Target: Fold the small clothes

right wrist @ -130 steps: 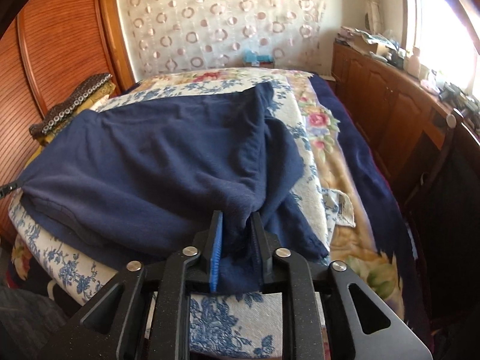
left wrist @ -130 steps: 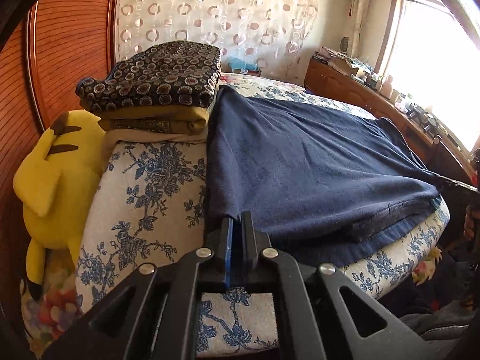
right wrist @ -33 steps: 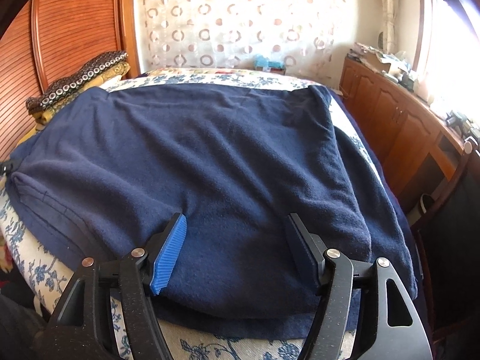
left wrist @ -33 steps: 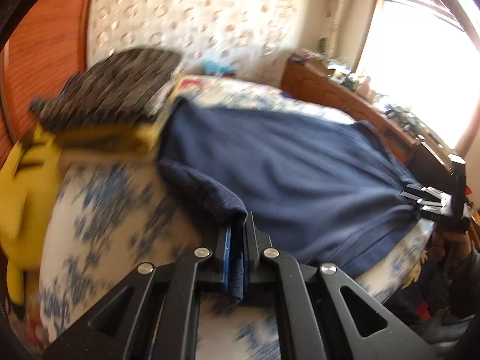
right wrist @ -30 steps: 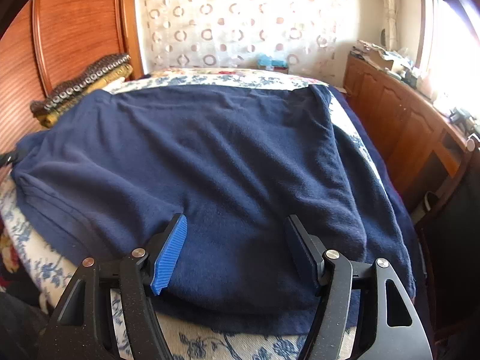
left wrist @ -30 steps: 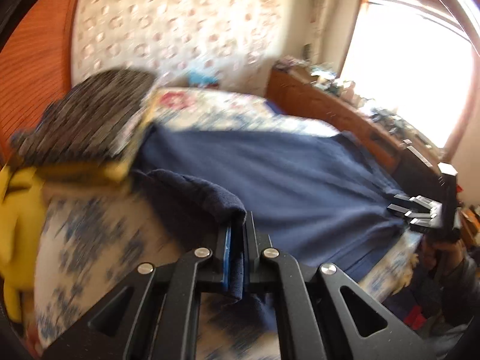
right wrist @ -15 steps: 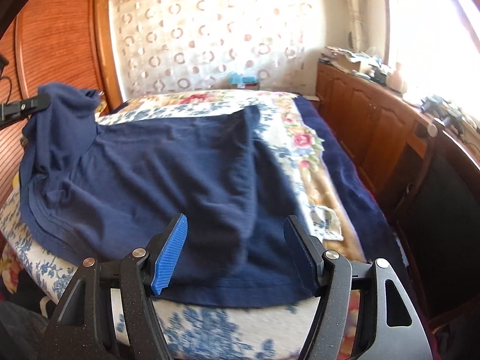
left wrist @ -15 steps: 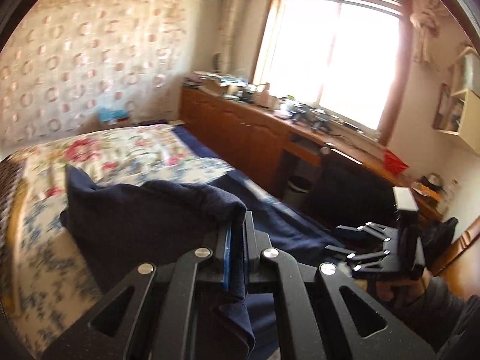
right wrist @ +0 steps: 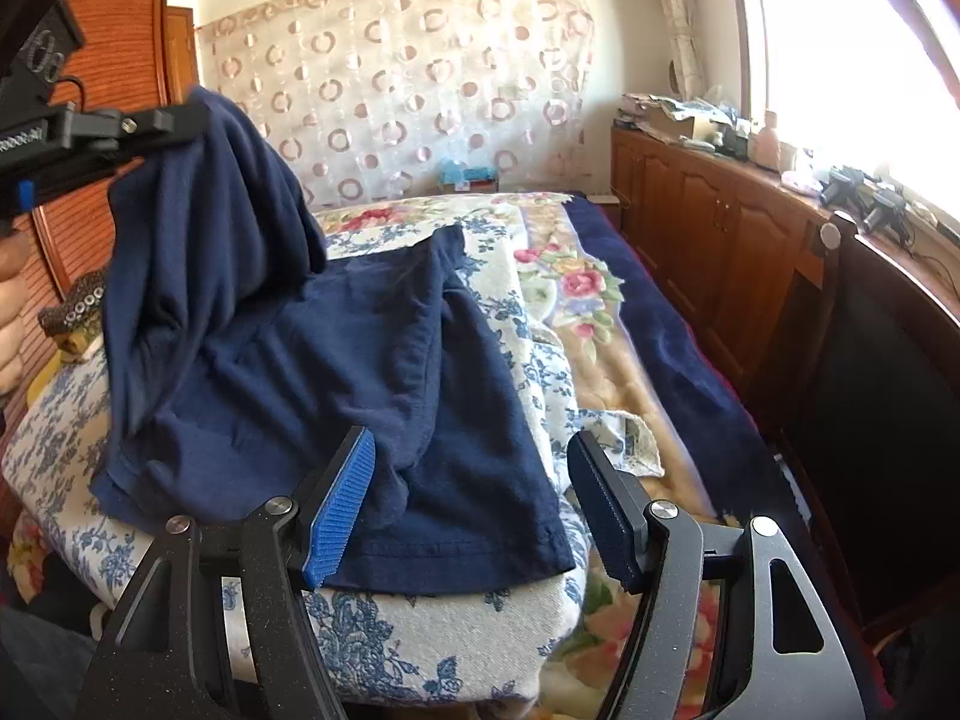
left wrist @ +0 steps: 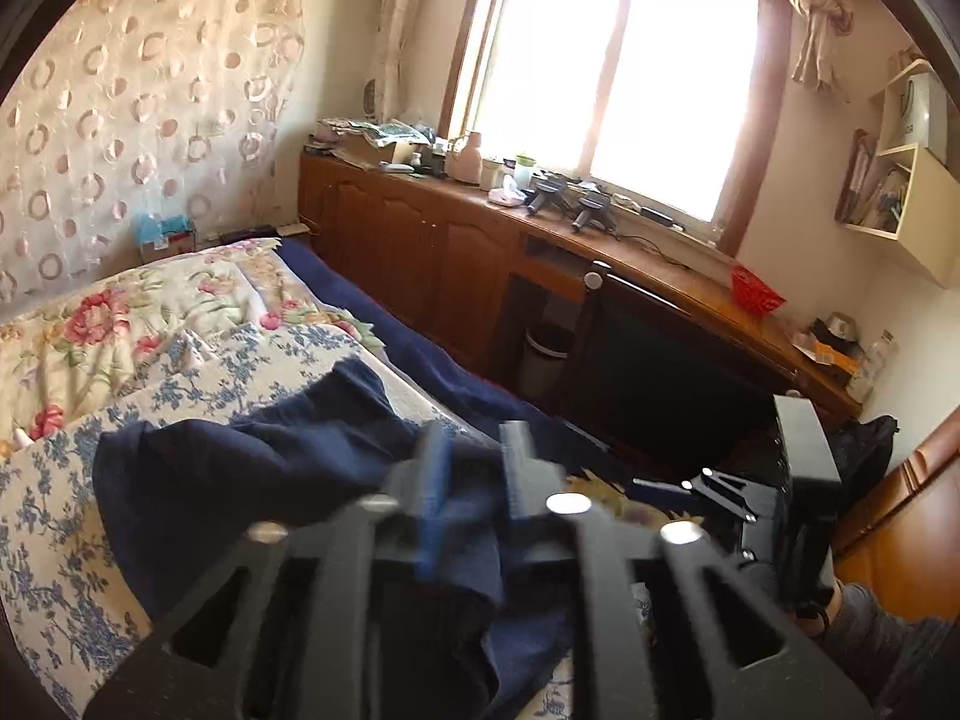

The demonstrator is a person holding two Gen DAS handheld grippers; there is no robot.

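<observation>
Jaws of the left gripper (left wrist: 474, 468) are opening, navy shirt (right wrist: 336, 360) between them, its edge carried from nine toward three o'clock; right gripper (right wrist: 468, 504) gapes empty, fold half-made.

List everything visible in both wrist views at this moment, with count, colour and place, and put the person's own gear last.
Garment: one, navy, spread on the bed, one edge lifted at left.
Quilt: one, white with blue flowers, under the garment.
Floral blanket: one, cream with pink roses, further along the bed.
Cabinets: one run, brown wood, beside the bed below the window.
Curtain: one, pale with circles, on the far wall.
Red basket: one, on the counter.
Left gripper: black, jaws opening, garment cloth between them.
Right gripper: black with blue pad, open, over the garment's near hem.
</observation>
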